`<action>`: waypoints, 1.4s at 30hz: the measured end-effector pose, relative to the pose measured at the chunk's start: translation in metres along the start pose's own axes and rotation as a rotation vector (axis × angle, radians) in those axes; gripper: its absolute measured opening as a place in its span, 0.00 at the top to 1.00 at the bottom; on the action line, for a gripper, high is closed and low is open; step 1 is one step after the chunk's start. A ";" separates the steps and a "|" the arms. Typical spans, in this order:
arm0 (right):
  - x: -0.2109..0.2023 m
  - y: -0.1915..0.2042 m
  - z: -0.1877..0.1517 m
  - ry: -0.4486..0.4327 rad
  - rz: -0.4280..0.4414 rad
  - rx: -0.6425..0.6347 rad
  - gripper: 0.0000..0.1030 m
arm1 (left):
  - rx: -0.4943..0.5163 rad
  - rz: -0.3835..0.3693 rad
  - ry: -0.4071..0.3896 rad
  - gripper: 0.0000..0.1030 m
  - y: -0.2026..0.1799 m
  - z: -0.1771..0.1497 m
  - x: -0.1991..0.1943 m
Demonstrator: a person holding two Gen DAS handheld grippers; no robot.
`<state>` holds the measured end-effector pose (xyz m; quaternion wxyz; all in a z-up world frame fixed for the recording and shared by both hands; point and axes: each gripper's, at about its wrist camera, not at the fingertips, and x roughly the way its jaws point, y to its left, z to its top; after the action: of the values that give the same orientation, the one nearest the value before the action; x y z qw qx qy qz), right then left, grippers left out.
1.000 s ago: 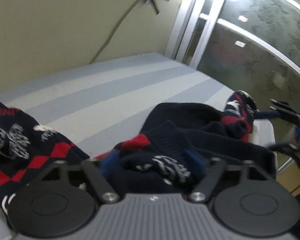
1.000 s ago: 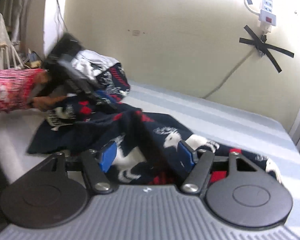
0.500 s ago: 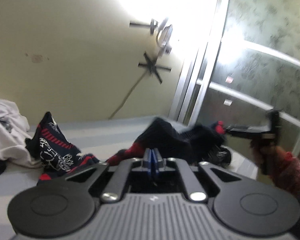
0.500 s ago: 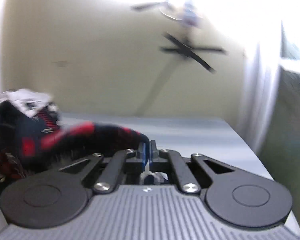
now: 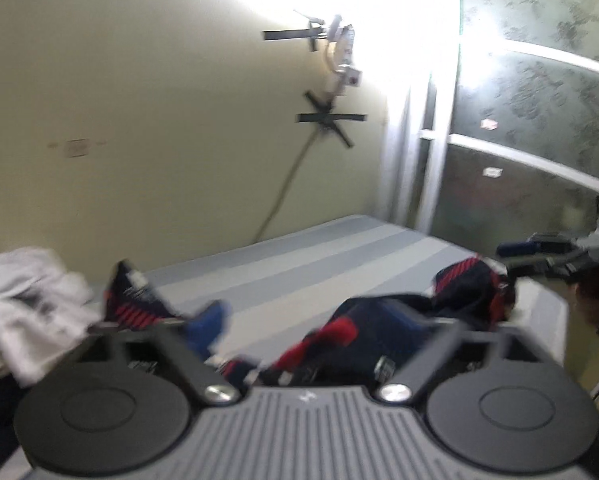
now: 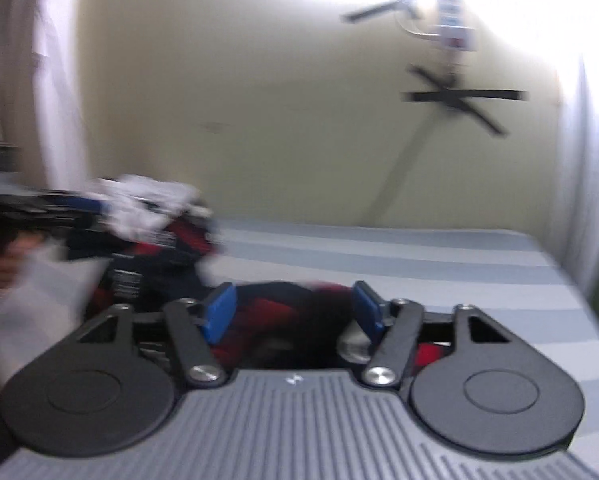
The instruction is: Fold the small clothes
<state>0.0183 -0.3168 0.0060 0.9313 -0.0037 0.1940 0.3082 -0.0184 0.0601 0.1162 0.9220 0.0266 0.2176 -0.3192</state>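
Both grippers (left (image 5: pixel 299 322), right (image 6: pixel 293 306)) are opening, unclenched; navy garment (image 6: pixel 283 308) lies under fingers.

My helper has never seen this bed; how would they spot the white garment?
Start at the striped bed along the yellow wall. Follow it to the end away from the glass door, where clothes are heaped. The white garment is the only plain pale piece, beside navy-and-red knitwear.
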 end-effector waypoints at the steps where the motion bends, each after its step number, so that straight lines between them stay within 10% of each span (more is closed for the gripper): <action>1: 0.003 0.005 0.002 0.008 0.032 -0.024 0.26 | 0.005 -0.033 0.004 0.00 0.000 0.005 0.010; 10: 0.066 0.051 -0.024 0.243 0.116 -0.336 0.24 | -0.027 -0.296 0.329 0.06 0.013 -0.011 0.111; 14: 0.065 0.030 -0.033 0.281 0.030 -0.343 0.24 | 0.049 -0.293 0.271 0.32 -0.008 -0.026 0.098; 21: 0.035 0.004 -0.039 0.243 -0.004 -0.190 0.25 | 0.068 -0.235 0.149 0.34 -0.014 -0.027 0.055; 23: 0.042 0.007 -0.045 0.266 0.041 -0.166 0.43 | 0.078 -0.233 0.121 0.40 -0.017 -0.024 0.047; 25: 0.045 0.018 -0.048 0.261 0.063 -0.191 0.86 | 0.104 -0.215 0.120 0.49 -0.021 -0.024 0.048; 30: 0.025 0.035 -0.024 0.074 -0.095 -0.301 0.91 | 0.081 -0.140 0.107 0.86 -0.020 -0.023 0.050; 42: -0.029 0.056 0.053 -0.399 -0.521 -0.402 0.93 | 0.102 -0.140 -0.199 0.90 -0.062 0.011 -0.008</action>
<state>-0.0159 -0.2811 0.0714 0.9785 -0.1754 -0.0630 0.0880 -0.0568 0.0130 0.1351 0.9120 0.0262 0.1099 -0.3943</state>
